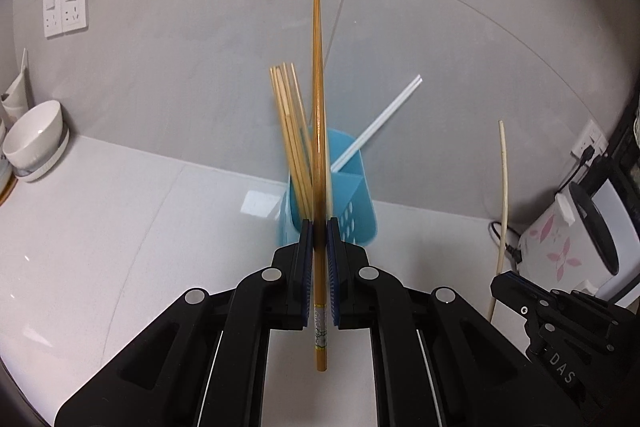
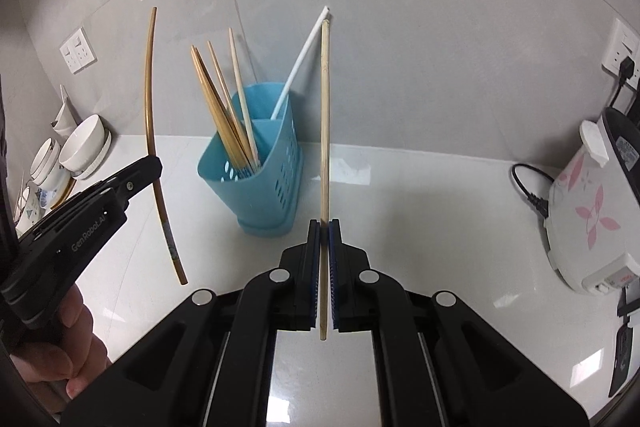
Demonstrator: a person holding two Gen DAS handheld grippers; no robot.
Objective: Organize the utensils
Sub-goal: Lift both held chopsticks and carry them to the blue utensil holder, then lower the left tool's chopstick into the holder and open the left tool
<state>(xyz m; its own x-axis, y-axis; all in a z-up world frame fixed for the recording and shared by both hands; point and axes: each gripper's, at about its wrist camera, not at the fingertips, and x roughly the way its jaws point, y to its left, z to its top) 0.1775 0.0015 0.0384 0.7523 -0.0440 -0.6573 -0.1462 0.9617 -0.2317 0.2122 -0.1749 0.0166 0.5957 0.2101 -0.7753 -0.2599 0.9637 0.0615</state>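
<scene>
Holder: blue utensil caddy (image 2: 256,163) stands on the white counter (image 2: 420,211) against the grey tiled wall, in two compartments; its left one holds a sheaf of wooden chopsticks (image 2: 224,107), the far right one a single white chopstick (image 2: 298,67).
Left gripper (image 1: 320,239): jaws clamped on a dark brown chopstick (image 1: 318,107), gripped toward its decorated butt end, the thin tip pointing up and away, in line with the caddy.
Right gripper (image 2: 324,239): jaws clamped on a pale wooden chopstick (image 2: 325,115), held low on its length, most of the stick rising ahead, just right of the caddy.
Height: both sticks hang clear of the counter, near the caddy but not in it.
Handling: each stick is light, stiff and smooth; a narrow round shaft can pivot or slide between flat pads, so a hold nearer the middle would steady it better than one near the end.
Next step, as I judge it: tilt each stick more upright, lower one end into a compartment, then release.
Risk: the long free end may knock the standing chopsticks or tip the light caddy.
Surroundings: white bowls (image 2: 86,147) far left, a rice cooker (image 2: 588,219) at right.
</scene>
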